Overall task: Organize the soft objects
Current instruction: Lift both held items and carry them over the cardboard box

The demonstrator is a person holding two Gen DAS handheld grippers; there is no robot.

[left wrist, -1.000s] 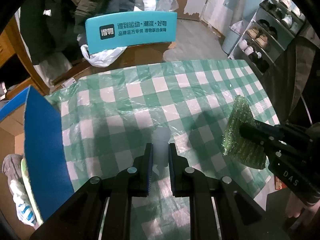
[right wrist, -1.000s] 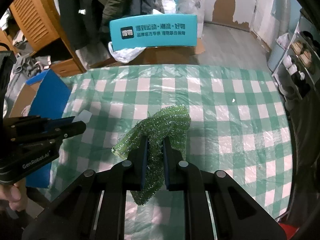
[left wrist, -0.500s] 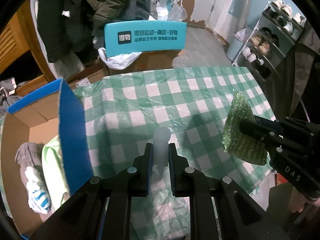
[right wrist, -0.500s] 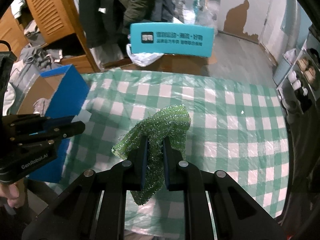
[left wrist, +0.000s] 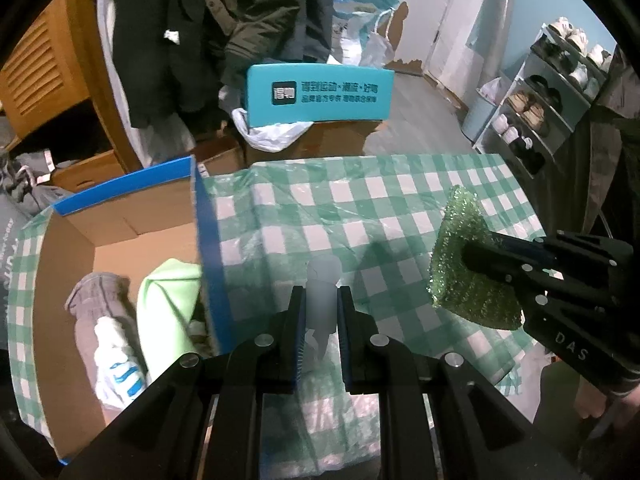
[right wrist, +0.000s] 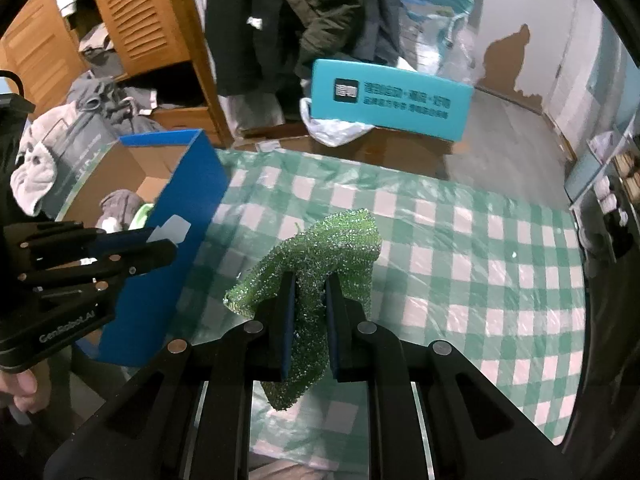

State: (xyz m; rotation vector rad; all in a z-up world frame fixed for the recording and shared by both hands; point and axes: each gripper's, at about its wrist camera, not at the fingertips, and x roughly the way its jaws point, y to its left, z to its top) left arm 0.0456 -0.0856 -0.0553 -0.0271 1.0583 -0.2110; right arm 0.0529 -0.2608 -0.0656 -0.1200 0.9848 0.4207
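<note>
Scrubber (right wrist: 320, 256), green and glittery, hangs crumpled in my right gripper (right wrist: 308, 320), its jaws pinching it through the middle so both ends droop free over the checked surface (right wrist: 460, 248). I hold it by the middle, I think, so the loose mesh cannot slip out on the way across. My left gripper (left wrist: 322, 320) has its jaws pinched on a pale, soft white piece (left wrist: 322, 292) that stands up between them; I cannot tell what it is. Both things are held in the air above the cloth, touching nothing else.

Off to the left sits the blue box (left wrist: 208, 248), open at the top, on the edge of the surface. Inside I see a grey sock (left wrist: 94, 304), a light green cloth (left wrist: 168, 304) and a white piece with blue stripes (left wrist: 120, 372), so this looks to be where soft things go. My left gripper is just beside its near wall; my right is further off, over the middle of the cloth.

I judge the next step is to carry both over the rim and let go, keeping clear of the tall blue wall.
</note>
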